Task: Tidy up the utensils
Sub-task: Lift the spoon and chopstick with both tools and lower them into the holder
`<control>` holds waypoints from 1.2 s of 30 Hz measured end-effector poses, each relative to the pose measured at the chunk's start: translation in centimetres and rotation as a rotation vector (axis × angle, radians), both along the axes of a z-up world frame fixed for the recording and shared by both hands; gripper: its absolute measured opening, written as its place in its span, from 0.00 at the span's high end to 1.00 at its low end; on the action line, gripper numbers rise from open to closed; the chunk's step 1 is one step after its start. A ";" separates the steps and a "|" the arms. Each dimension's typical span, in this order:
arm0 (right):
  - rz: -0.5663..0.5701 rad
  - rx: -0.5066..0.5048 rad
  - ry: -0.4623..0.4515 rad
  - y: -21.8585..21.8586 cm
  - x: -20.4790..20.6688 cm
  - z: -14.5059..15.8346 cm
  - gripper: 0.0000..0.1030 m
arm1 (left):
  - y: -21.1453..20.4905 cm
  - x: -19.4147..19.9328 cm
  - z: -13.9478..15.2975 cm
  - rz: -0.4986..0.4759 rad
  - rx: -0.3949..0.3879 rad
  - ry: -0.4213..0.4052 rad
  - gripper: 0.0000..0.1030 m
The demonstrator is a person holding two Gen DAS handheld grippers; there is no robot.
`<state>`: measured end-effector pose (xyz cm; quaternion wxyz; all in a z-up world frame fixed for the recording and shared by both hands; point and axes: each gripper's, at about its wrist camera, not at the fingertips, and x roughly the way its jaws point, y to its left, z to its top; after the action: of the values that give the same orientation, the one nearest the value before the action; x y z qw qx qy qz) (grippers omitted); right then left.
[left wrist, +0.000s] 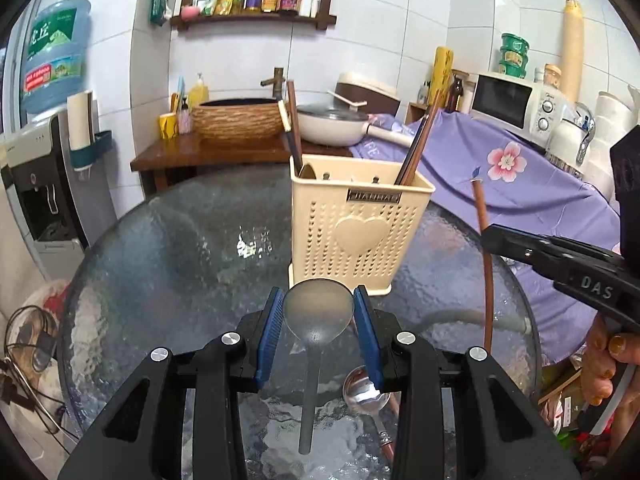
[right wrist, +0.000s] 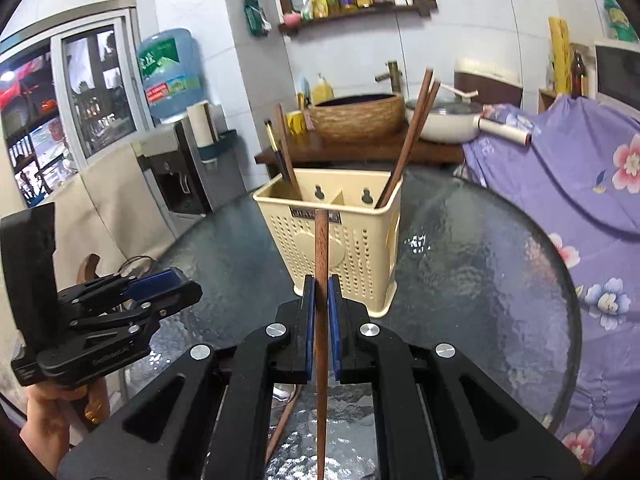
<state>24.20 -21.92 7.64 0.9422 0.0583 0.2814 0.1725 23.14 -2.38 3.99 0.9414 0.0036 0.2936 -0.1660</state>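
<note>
A: Left wrist view first. What have you got?

B: My left gripper (left wrist: 319, 300) has its blue ribbed pads against either side of a grey spoon (left wrist: 318, 314): matte, translucent-looking bowl, thin straight handle running back toward me. The jaws are partly closed, spread only as wide as the bowl. Below it on the table lies a shiny metal spoon (left wrist: 365, 394), polished bowl, ornamented neck.

A: Surface?

B: Round glass table (left wrist: 168, 248), pebbled texture, dark rim. On it stands the cream plastic utensil holder (left wrist: 360, 236), square, perforated walls, a raised heart on the front. A small metal plate carries lettering; I cannot read it for certain. Dark wooden chopsticks (left wrist: 416, 148) lean out of its right side, more sticks and a spoon tip at the left.

A: The other tool?

B: My right gripper (left wrist: 486, 236) enters from the right, "DAS" readable on its body, pinching a brown chopstick (left wrist: 482, 208) upright.

A: Right wrist view.

B: Jaws nearly shut, blue pads clamped on that single wooden chopstick (right wrist: 321, 280), smooth reddish grain, its tip in front of the holder (right wrist: 360, 248). Inside, a divider makes two compartments: two chopsticks (right wrist: 412, 136) in the right one, dark sticks in the left. The left gripper (right wrist: 160, 284) sits low at the left.
</note>
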 end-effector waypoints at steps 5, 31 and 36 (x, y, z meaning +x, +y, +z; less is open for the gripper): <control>0.016 0.030 0.000 -0.5 -0.5 0.8 0.93 | -0.1 -0.1 0.4 -0.009 -0.020 -0.006 0.66; 0.019 0.062 -0.147 -0.4 2.3 11.2 0.93 | 0.8 5.5 9.2 0.014 -0.218 -0.060 0.66; -0.039 0.107 -0.218 -1.3 4.4 16.7 0.93 | 0.2 8.2 14.3 0.037 -0.284 -0.148 0.66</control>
<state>28.64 -23.25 24.32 0.9659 0.0949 0.1667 0.1742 31.38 -2.21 18.31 0.9544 -0.1226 0.1971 -0.1877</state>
